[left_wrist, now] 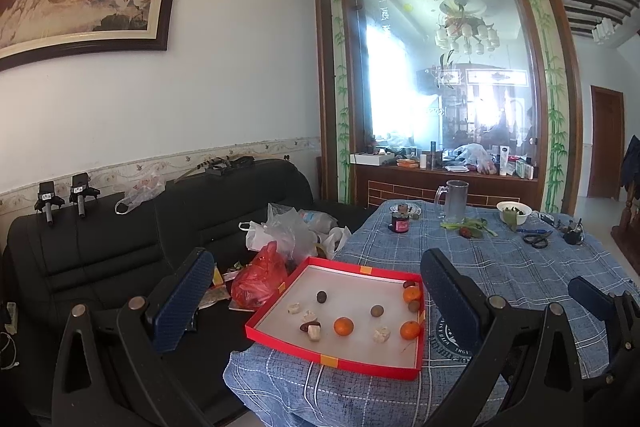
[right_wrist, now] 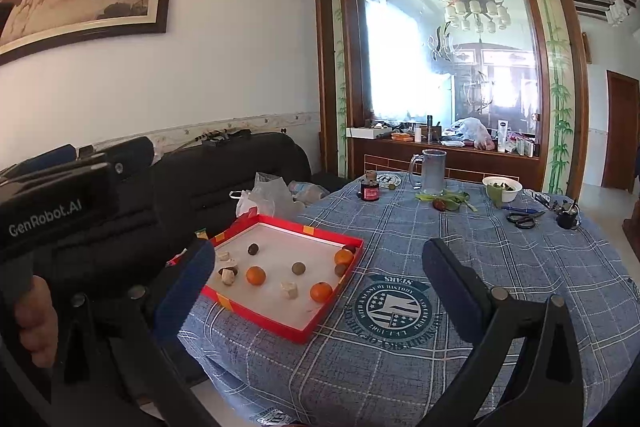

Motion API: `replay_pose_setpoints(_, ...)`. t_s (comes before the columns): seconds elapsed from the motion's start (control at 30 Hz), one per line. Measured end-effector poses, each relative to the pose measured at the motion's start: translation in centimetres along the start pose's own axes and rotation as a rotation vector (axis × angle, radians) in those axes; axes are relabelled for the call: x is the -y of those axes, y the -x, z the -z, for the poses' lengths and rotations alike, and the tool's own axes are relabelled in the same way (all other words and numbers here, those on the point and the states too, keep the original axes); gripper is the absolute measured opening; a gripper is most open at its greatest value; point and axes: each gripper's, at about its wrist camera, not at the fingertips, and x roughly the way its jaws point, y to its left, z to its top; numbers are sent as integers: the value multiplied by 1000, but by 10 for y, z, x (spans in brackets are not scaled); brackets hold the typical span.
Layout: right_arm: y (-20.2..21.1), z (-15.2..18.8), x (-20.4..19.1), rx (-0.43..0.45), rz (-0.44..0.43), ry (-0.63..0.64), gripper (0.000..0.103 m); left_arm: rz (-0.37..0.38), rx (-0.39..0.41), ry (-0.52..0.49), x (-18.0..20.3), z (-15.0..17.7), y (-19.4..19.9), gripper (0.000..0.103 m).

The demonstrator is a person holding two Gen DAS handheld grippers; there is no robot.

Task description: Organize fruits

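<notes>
A red-rimmed shallow tray (left_wrist: 332,361) (right_wrist: 256,311) sits at the near left corner of the table. It holds three oranges (left_wrist: 343,326) (right_wrist: 255,275), several small dark round fruits (left_wrist: 377,311) (right_wrist: 298,268) and several pale chunks (left_wrist: 381,334) (right_wrist: 289,290). My left gripper (left_wrist: 320,303) is open and empty, held above and in front of the tray. My right gripper (right_wrist: 320,291) is open and empty, to the right of the tray over the tablecloth. The right gripper's finger shows at the right edge of the left wrist view (left_wrist: 592,301).
The table has a blue plaid cloth (right_wrist: 500,267). At its far side stand a glass mug (right_wrist: 432,174), a small red jar (right_wrist: 370,190), a white bowl (right_wrist: 503,185), greens (right_wrist: 450,199) and scissors (right_wrist: 522,219). A black sofa (left_wrist: 120,247) with plastic bags (left_wrist: 260,279) lies left.
</notes>
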Motion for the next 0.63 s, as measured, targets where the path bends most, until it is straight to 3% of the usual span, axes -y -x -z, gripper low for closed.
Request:
replay_pose_setpoints(0.47, -8, -1, -4, -2, 8, 2, 103, 3, -9, 5, -2, 5, -1, 103)
replay_pose_setpoints(0.63, -10, -2, -5, 5, 8, -7, 103, 53, 17, 21, -2, 5, 4, 103)
